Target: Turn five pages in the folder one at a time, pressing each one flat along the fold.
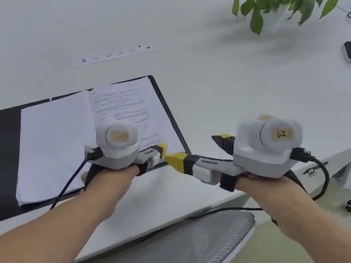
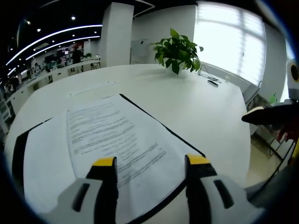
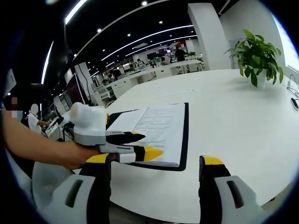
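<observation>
I have the folder point(image 1: 55, 137) lying open, near-left on the white table point(image 1: 230, 82) | left gripper point(image 2: 150, 163) jaws wide, empty, over its near-right corner | right gripper point(image 3: 156, 161) jaws wide, empty, just right of the folder.

Head view: from the person's head, tilted forward and down, close over the near edge of the table point(image 1: 219, 82). Left gripper view: low above the folder point(image 2: 117, 140), facing across it toward the plant point(image 2: 177, 49) and the windows point(image 2: 229, 37). Right gripper view: at the table's near edge, turned sideways toward the folder, with the left gripper point(image 3: 145, 144) close in front. Folder, table and plant are common to all three.
</observation>
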Available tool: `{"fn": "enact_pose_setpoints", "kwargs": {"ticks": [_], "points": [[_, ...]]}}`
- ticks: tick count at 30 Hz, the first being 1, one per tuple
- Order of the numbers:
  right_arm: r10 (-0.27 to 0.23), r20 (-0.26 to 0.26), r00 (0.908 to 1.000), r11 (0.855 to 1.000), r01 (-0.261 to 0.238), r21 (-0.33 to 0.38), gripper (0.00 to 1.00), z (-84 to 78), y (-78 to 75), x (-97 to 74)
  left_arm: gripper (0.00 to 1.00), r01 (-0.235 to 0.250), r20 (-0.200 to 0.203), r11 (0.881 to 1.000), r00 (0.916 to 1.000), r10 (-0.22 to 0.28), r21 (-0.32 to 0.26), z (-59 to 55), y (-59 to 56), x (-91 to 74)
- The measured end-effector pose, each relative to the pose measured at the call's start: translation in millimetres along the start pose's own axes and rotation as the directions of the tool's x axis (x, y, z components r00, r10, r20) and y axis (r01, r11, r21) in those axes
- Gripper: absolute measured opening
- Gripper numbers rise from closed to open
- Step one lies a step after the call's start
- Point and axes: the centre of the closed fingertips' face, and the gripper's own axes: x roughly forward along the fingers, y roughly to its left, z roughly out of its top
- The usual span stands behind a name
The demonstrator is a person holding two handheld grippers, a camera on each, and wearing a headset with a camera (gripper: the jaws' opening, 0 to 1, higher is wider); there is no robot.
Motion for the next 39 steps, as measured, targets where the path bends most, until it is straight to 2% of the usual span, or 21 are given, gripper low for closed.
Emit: {"fn": "enact_pose_setpoints", "kwargs": {"ticks": [4,7,8,9,12,16,19,22,31,35,39], "points": [[0.000,-0.005,1.0000,1.000,0.000,0.003,0.75,-1.6,-0.4,1.3,0.56,-0.015,0.005,1.000,0.9999,0.015,0.007,-2.1,0.8,6.5],[0.000,-0.007,1.0000,1.000,0.000,0.007,0.75,-2.0,-0.5,2.2,0.51,-0.040,-0.023,0.999,0.9989,0.041,0.015,-9.0,6.0,8.2],[-0.001,-0.007,1.0000,1.000,0.001,0.008,0.75,-2.0,-0.8,2.4,0.49,-0.055,-0.005,0.997,0.9984,0.056,0.058,-7.6,8.8,7.7],[0.000,-0.007,1.0000,1.000,0.000,0.010,0.75,-2.0,-1.1,2.8,0.48,-0.053,-0.012,0.995,0.9985,0.054,0.081,-9.8,8.4,7.7],[0.001,-0.010,0.9999,1.000,-0.001,0.015,0.75,-2.7,-1.8,4.8,0.48,-0.055,0.004,0.995,0.9985,0.055,0.078,-12.6,9.6,10.7],[0.003,-0.013,0.9999,1.000,-0.003,0.021,0.74,-4.2,-2.3,6.7,0.48,-0.055,0.045,0.994,0.9977,0.051,0.095,-12.4,9.8,9.9],[0.008,-0.014,0.9999,1.000,-0.008,0.030,0.74,-5.8,-2.2,7.7,0.48,-0.055,0.080,0.994,0.9957,0.048,0.095,-13.5,9.4,8.6],[0.012,-0.022,0.9997,1.000,-0.011,0.027,0.74,-9.3,-2.4,8.8,0.48,-0.054,0.095,0.995,0.9944,0.046,0.089,-13.5,8.3,8.6],[0.017,-0.034,0.9993,0.999,-0.015,0.038,0.73,-12.9,-5.9,9.3,0.47,-0.051,0.123,0.996,0.9915,0.042,0.072,-13.2,6.7,7.2],[0.021,-0.038,0.9991,0.999,-0.019,0.038,0.73,-13.3,-6.7,11.0,0.41,-0.061,0.137,0.996,0.9892,0.052,0.060,-13.0,10.1,5.8],[0.025,-0.045,0.9987,0.999,-0.023,0.041,0.72,-15.1,-7.6,13.5,0.40,-0.061,0.139,0.996,0.9889,0.052,0.059,-13.4,10.2,6.3]]}}
